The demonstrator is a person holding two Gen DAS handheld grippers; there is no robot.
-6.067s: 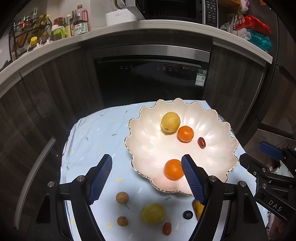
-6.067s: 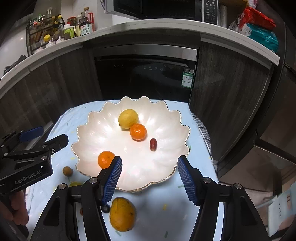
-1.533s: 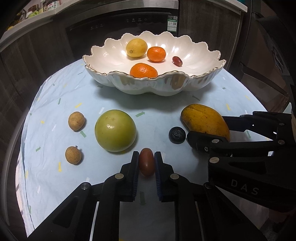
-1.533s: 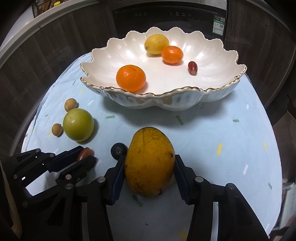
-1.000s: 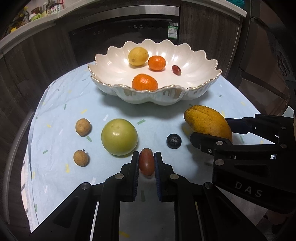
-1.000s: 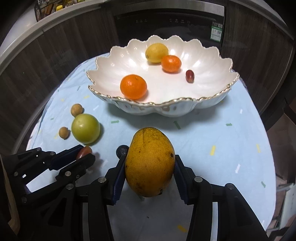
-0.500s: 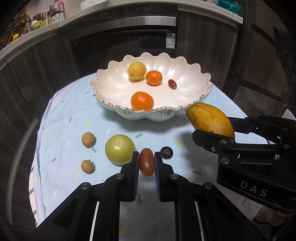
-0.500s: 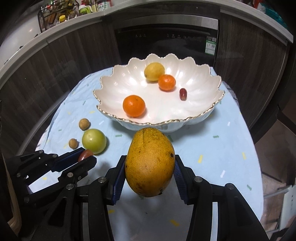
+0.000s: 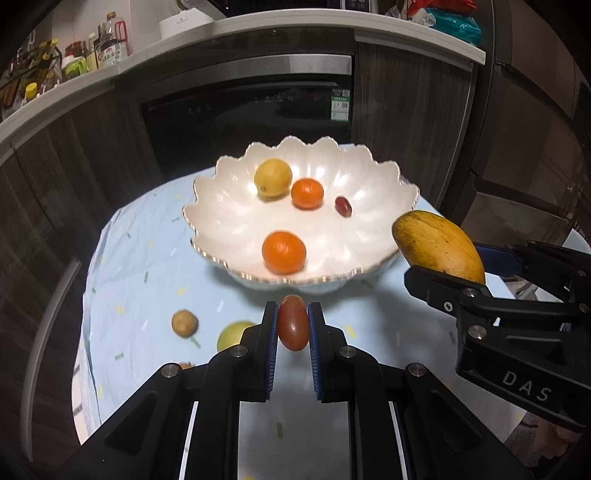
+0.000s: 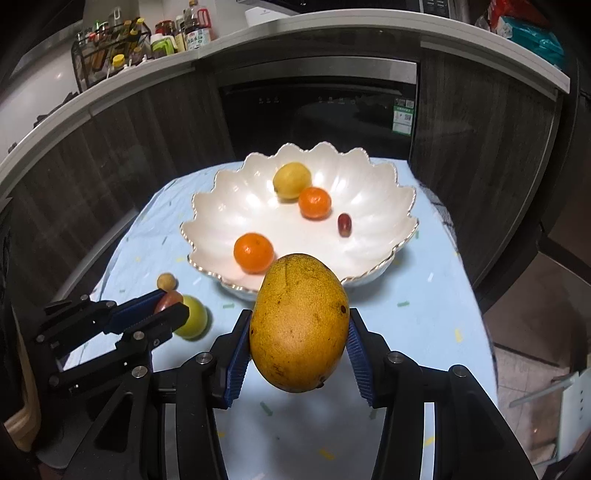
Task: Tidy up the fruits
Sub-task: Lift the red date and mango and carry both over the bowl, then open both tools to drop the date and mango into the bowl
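Between the left gripper [image 9: 292, 325] jaws, clamped red date [image 9: 293, 326], right gripper [image 10: 299, 347] jaws pinching mango [image 10: 299, 323]

1. The green fruit [image 9: 232, 334] is half hidden behind the left gripper [image 9: 292, 326] in the left wrist view; only its upper left shows
2. A small brown fruit [image 9: 186, 365] beside that gripper's frame shows only as a sliver
3. The mango [image 10: 299, 323] covers the near rim of the bowl [image 10: 207, 229] in the right wrist view
4. Labels on the bottles [image 10: 195, 35] at the back are too small to read
5. The bench [image 9: 122, 266] runs out behind both grippers' frames
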